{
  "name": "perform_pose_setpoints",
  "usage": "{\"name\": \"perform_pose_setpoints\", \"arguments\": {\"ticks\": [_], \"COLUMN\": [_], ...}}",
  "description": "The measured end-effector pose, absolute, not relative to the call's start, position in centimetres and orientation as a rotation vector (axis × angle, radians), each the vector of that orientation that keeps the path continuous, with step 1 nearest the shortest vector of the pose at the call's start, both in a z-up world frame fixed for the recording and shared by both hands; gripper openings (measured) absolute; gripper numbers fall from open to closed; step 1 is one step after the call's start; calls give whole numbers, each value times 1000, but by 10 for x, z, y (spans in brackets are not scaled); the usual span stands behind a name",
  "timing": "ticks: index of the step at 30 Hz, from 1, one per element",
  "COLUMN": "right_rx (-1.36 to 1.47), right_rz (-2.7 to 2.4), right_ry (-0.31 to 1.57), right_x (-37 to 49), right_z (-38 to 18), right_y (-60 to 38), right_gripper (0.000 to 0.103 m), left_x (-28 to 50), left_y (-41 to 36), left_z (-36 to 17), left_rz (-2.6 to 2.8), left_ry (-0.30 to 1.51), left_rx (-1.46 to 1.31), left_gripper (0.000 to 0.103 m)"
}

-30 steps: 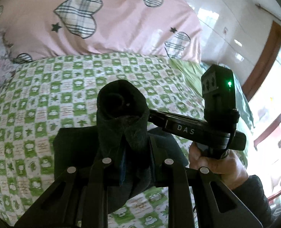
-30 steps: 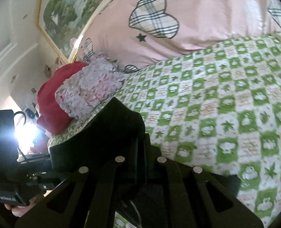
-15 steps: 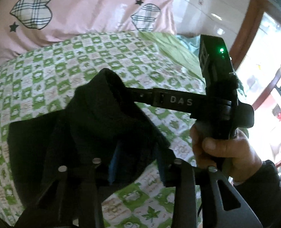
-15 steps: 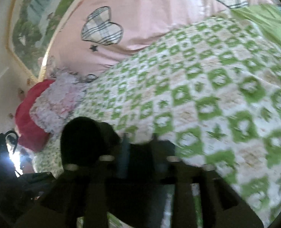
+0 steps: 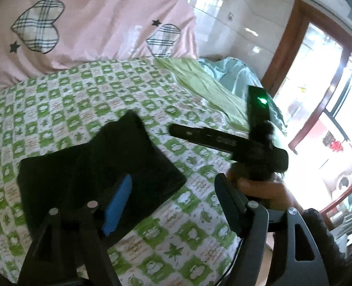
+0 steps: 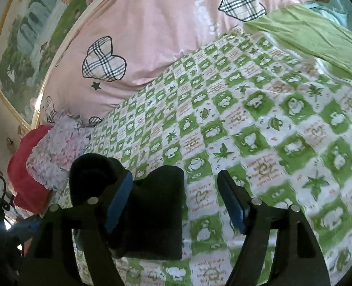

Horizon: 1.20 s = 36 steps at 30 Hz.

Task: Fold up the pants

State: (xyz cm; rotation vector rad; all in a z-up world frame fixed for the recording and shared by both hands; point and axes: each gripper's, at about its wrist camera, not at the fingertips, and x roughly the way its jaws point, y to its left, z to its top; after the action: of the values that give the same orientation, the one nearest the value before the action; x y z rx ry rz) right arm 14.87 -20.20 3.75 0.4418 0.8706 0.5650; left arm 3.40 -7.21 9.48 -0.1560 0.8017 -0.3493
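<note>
Both grippers' fingers have just spread apart and let go — the folded pants (image 5: pixel 92 166) now rest on the bed (image 5: pixel 199 214), lower left; fold looks done

Black pants (image 5: pixel 97 166) on a green-and-white checked sheet (image 6: pixel 259 124); pink duvet (image 5: pixel 92 23) with plaid hearts; blue finger pads (image 6: pixel 118 202).

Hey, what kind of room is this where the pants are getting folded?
Most likely a home bedroom. The pants lie on a bed with a green checked sheet, a pink quilt bunched behind, and a framed picture on the wall.
</note>
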Motion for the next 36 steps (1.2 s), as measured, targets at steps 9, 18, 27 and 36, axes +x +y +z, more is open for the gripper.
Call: {"name": "perform_pose_setpoints", "arguments": {"ticks": [9, 18, 27, 36], "right_rx": [459, 448, 425, 347], "right_rz": [523, 508, 532, 537], "right_ry": [885, 875, 878, 885], "right_x": [125, 103, 96, 97], "right_z": [39, 51, 58, 62], "right_y": [-204, -193, -172, -149], "right_gripper": [84, 87, 90, 94], "left_x": [24, 19, 17, 13], "left_y": [-14, 42, 91, 114], "left_z": [102, 90, 75, 59], "left_rz": [-254, -157, -72, -19], "left_ry": [792, 811, 843, 881], "left_rx": [-210, -271, -344, -392], "left_gripper": [73, 74, 77, 78]}}
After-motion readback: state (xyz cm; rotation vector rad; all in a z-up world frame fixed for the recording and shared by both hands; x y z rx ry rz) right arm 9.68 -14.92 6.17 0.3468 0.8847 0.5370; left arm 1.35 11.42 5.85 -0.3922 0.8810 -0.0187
